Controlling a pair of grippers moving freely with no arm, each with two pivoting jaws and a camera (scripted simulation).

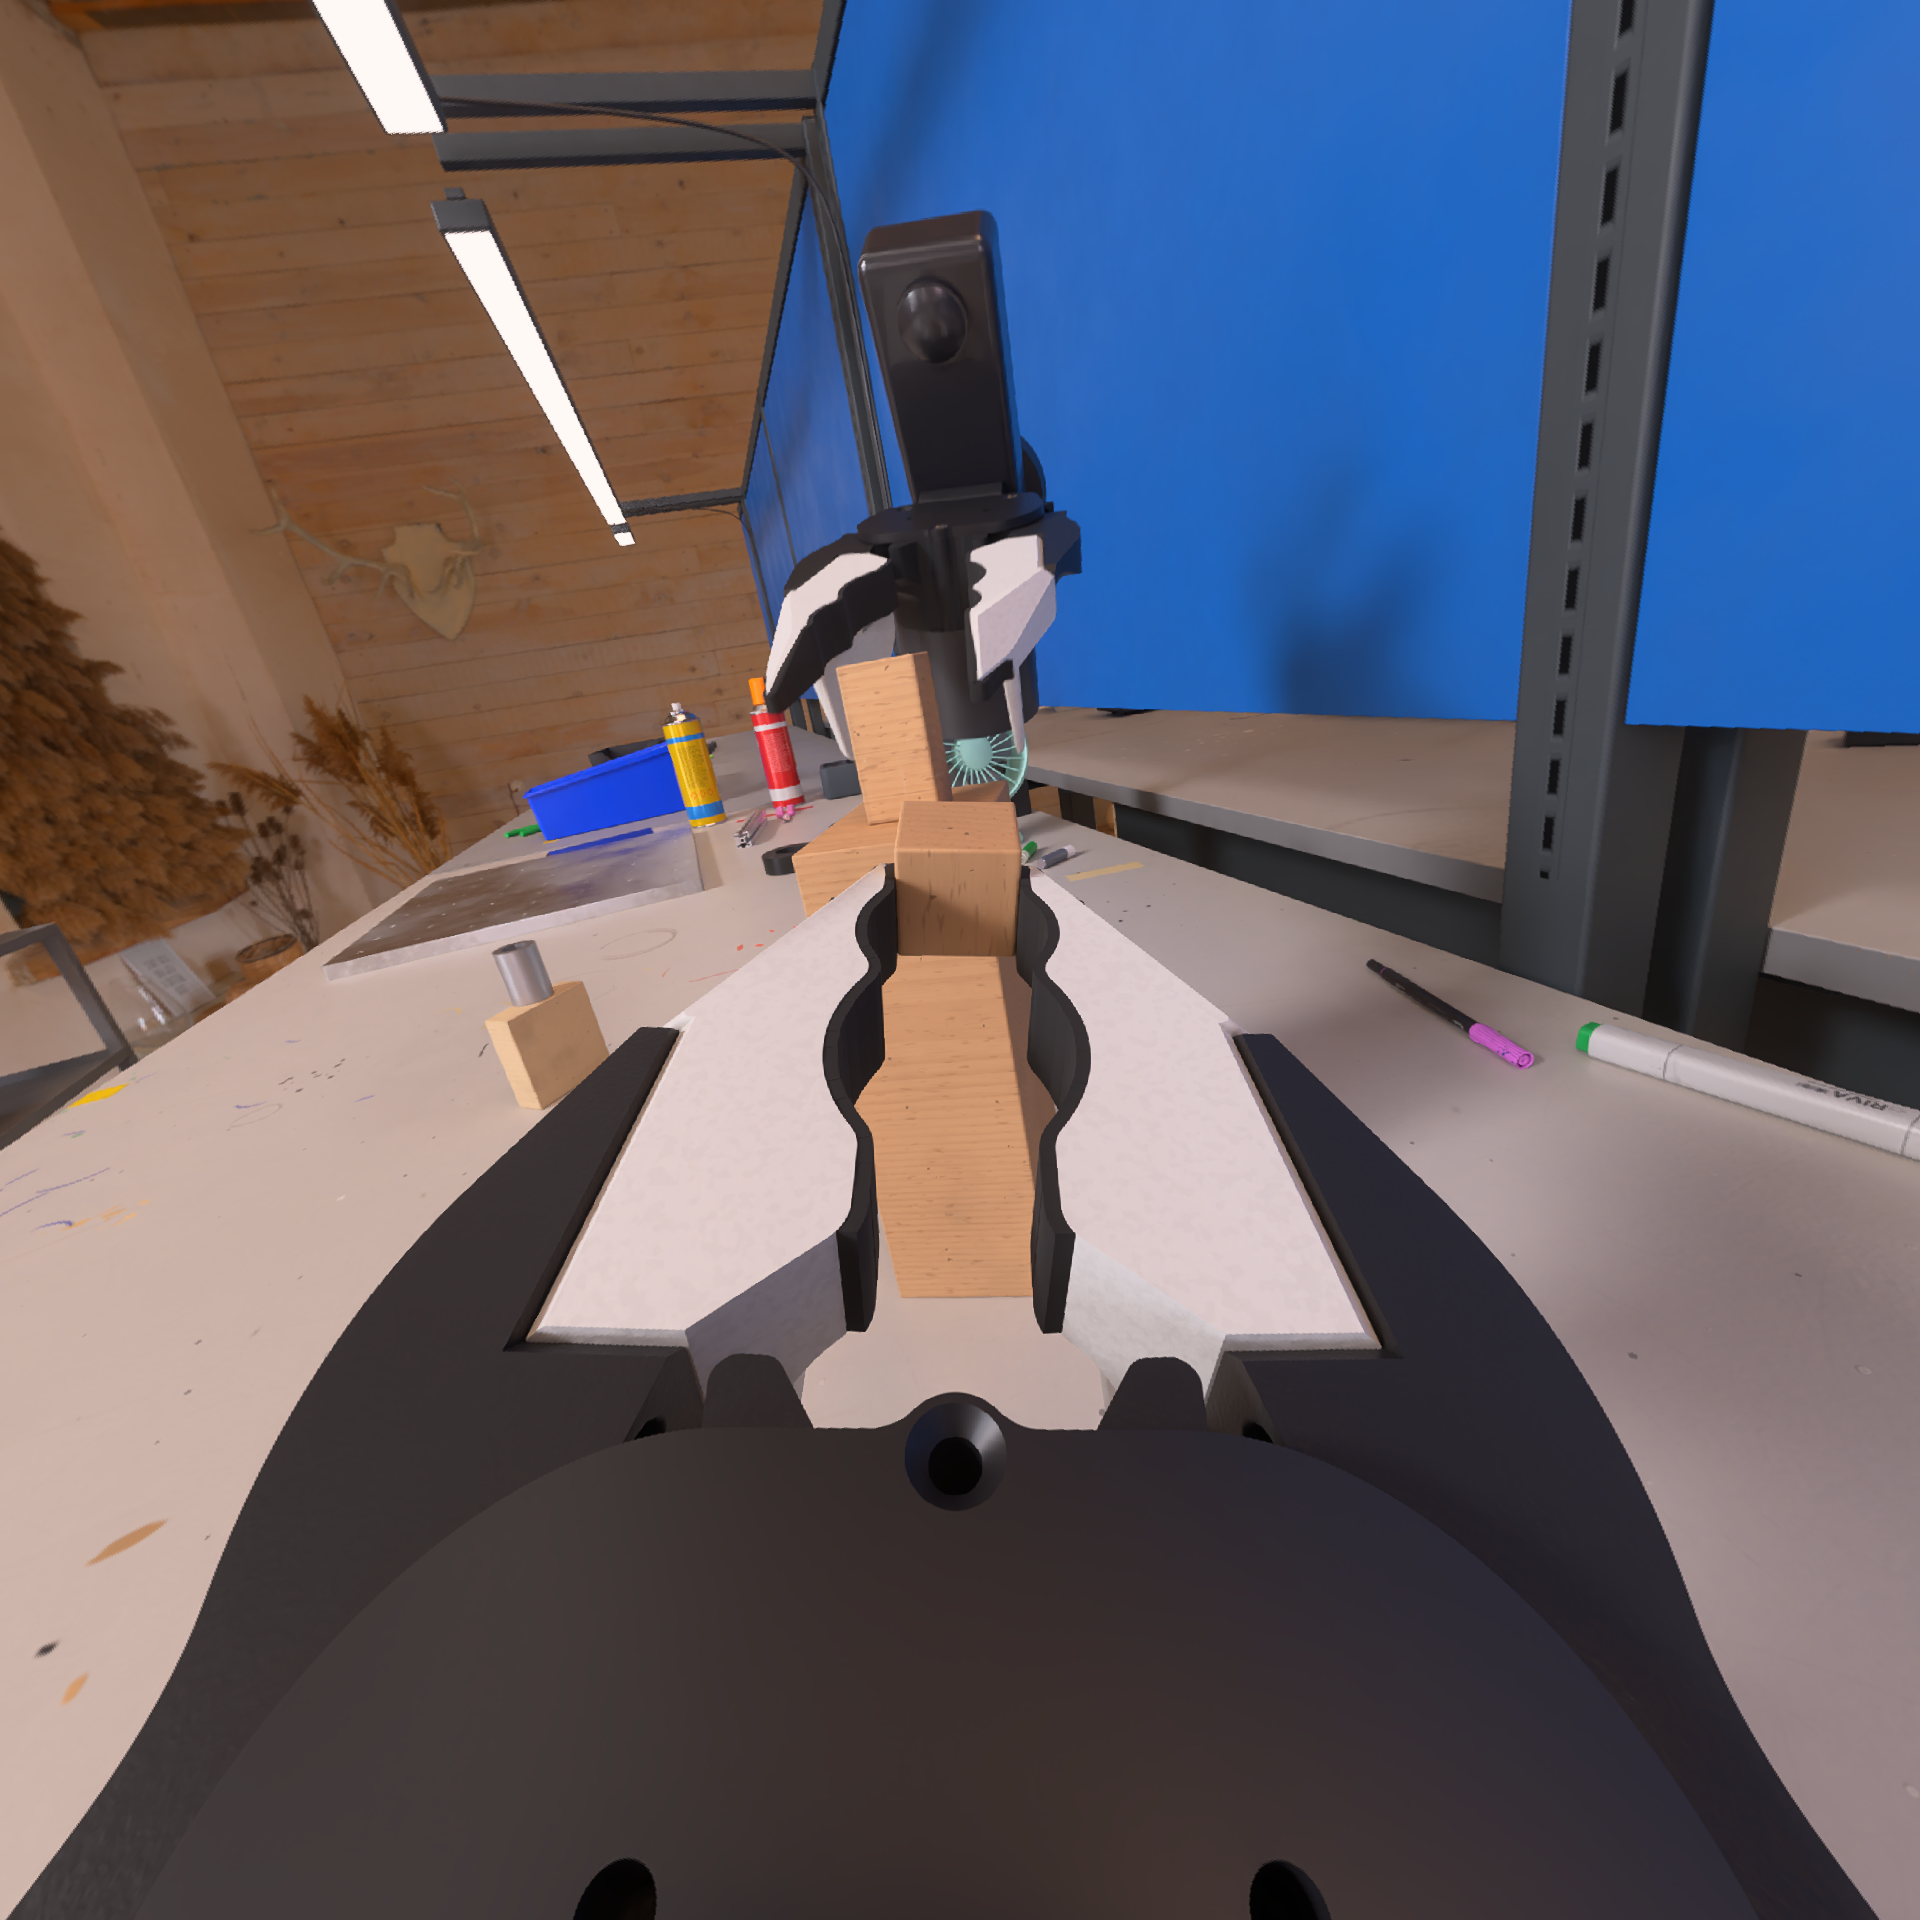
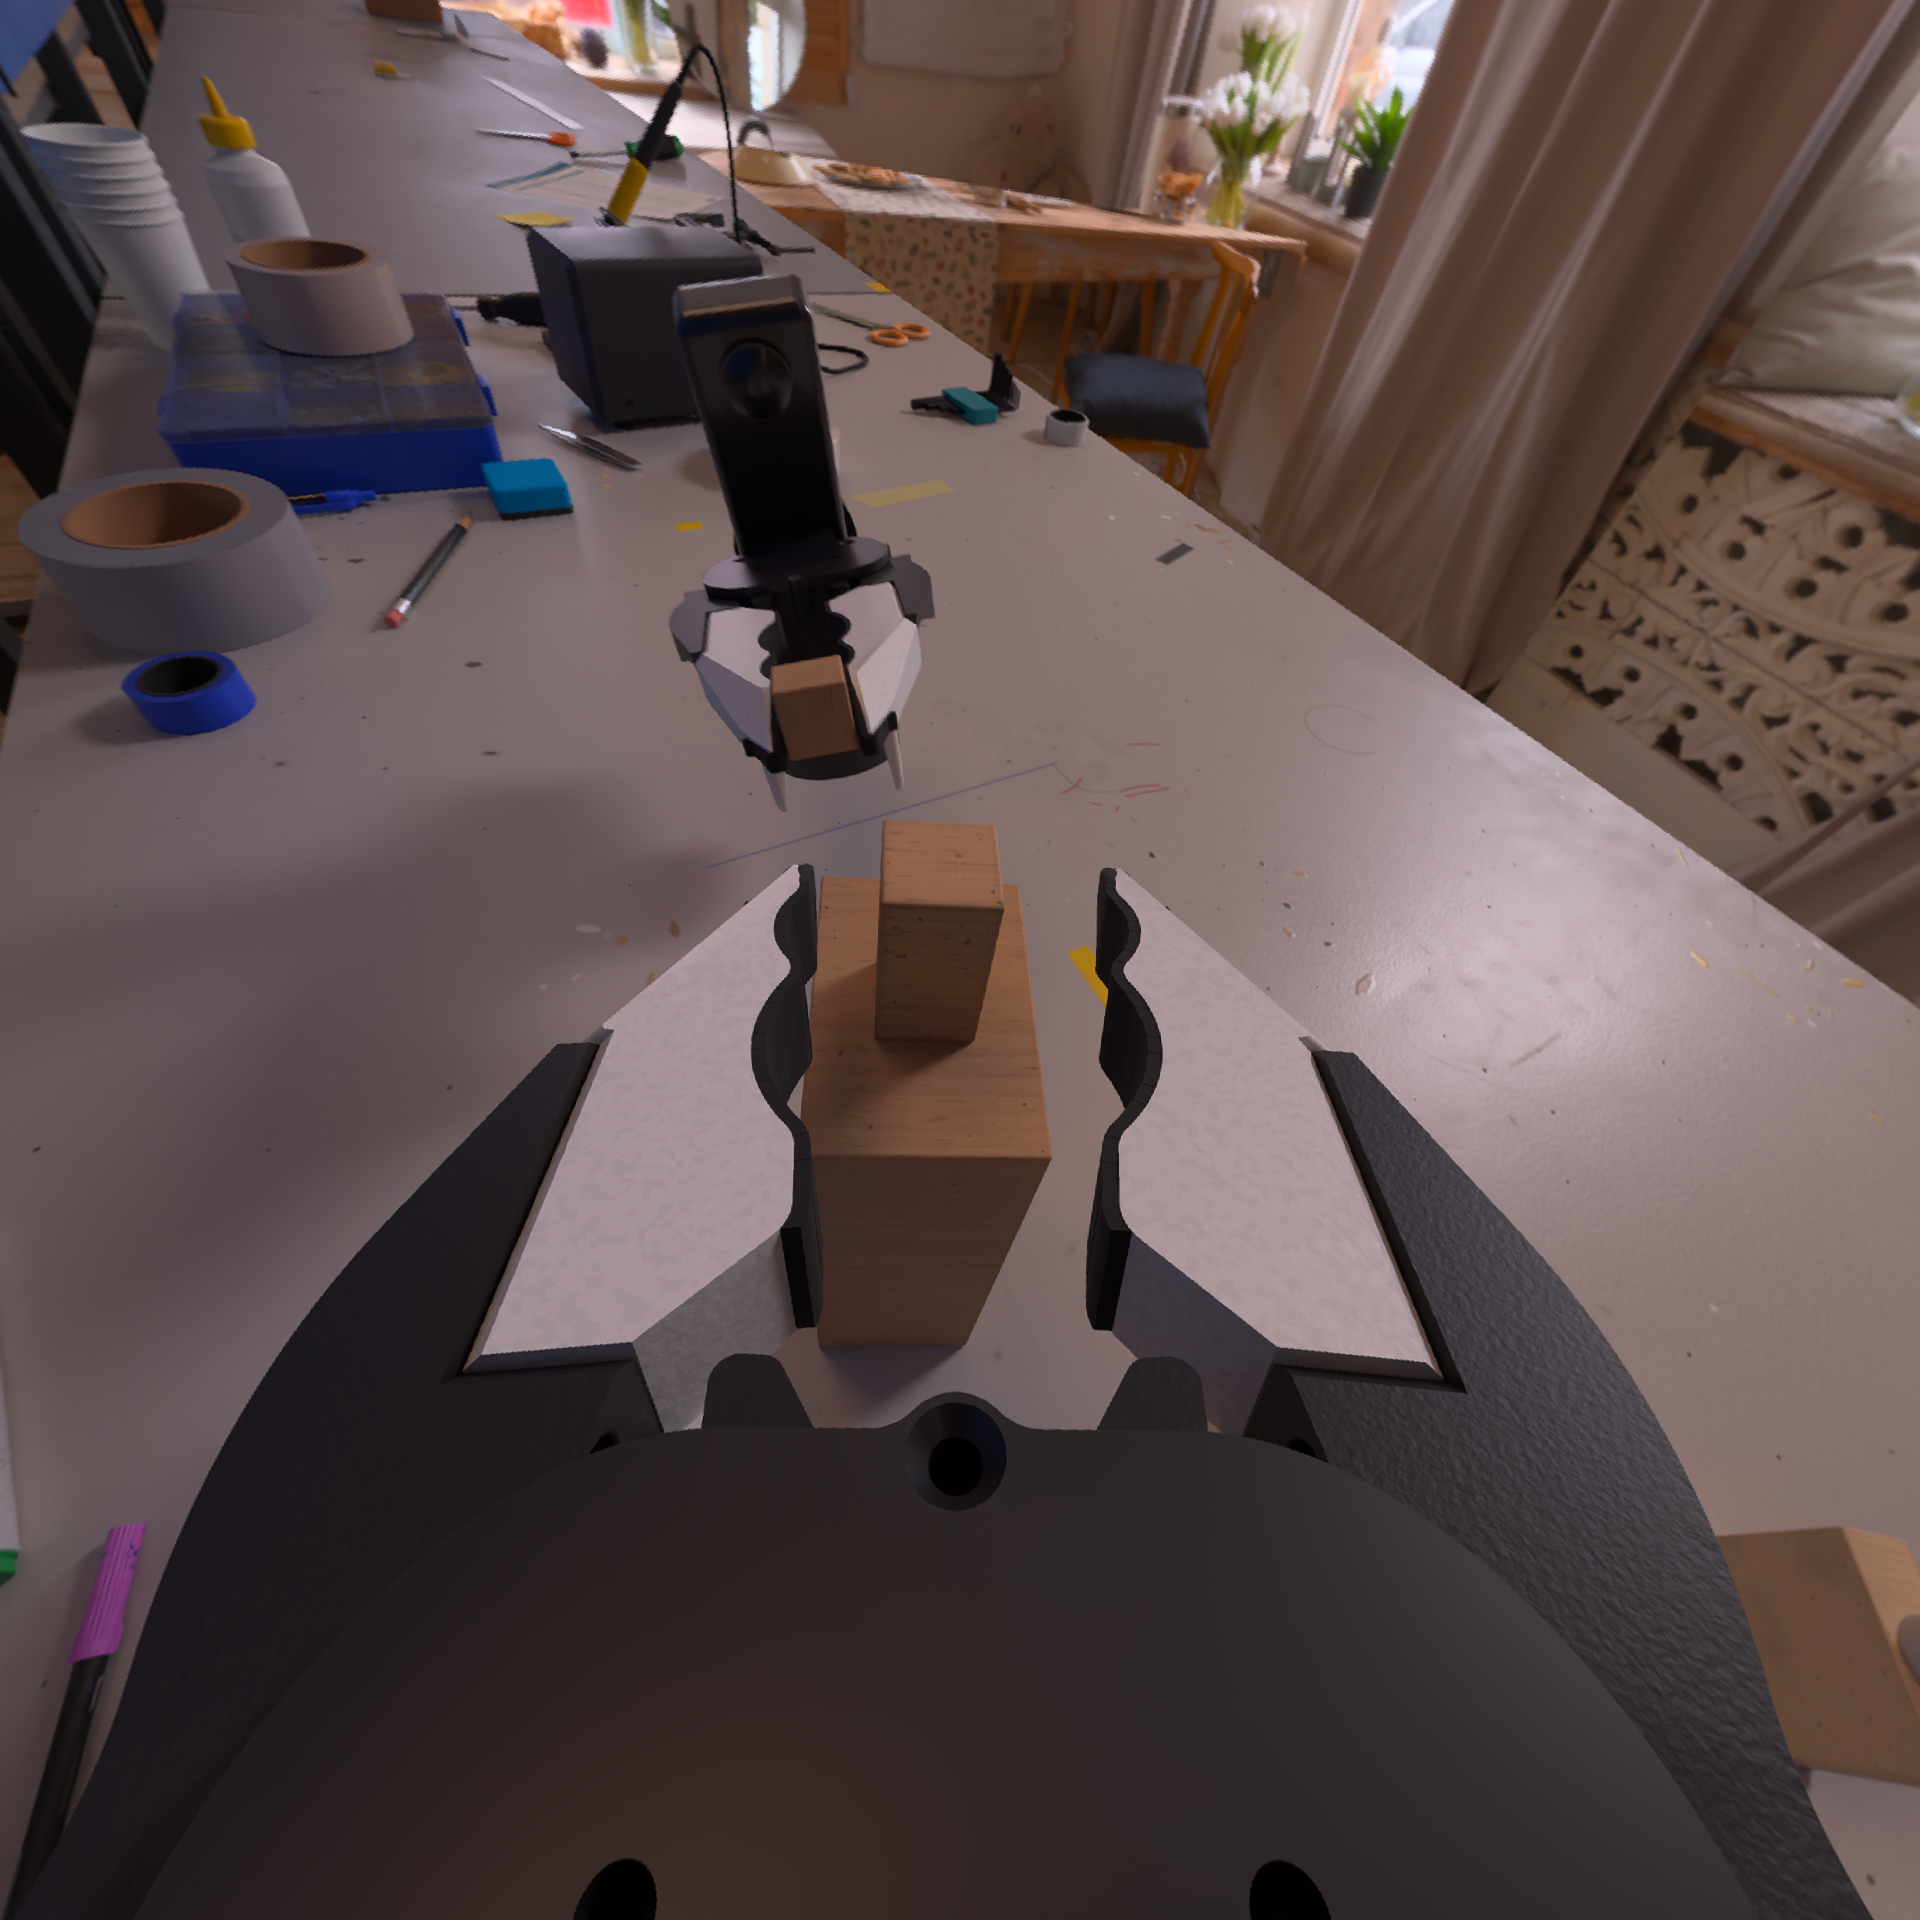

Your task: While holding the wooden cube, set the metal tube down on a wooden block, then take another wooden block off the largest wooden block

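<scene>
My left gripper (image 1: 956, 883) is shut on the wooden cube (image 1: 956, 1091) and holds it above the table. From the right wrist view it (image 2: 836, 784) hovers just past the stack with the cube (image 2: 816, 707) in its jaws. My right gripper (image 2: 951, 883) is open, its fingers on either side of a small upright wooden block (image 2: 935, 935) that stands on the largest wooden block (image 2: 925, 1164). In the left wrist view the right gripper (image 1: 894, 696) straddles that block (image 1: 894, 738). The metal tube (image 1: 522, 971) stands upright on a separate wooden block (image 1: 545, 1039) to the left.
A white marker with a green cap (image 1: 1745, 1091) and a purple-capped pen (image 1: 1455, 1013) lie to the right. A metal plate (image 1: 520, 894), spray cans (image 1: 691, 764) and a blue bin (image 1: 603, 795) sit at the far left. Tape rolls (image 2: 171, 551), a pencil (image 2: 426, 571) and a blue box (image 2: 322, 395) lie beyond.
</scene>
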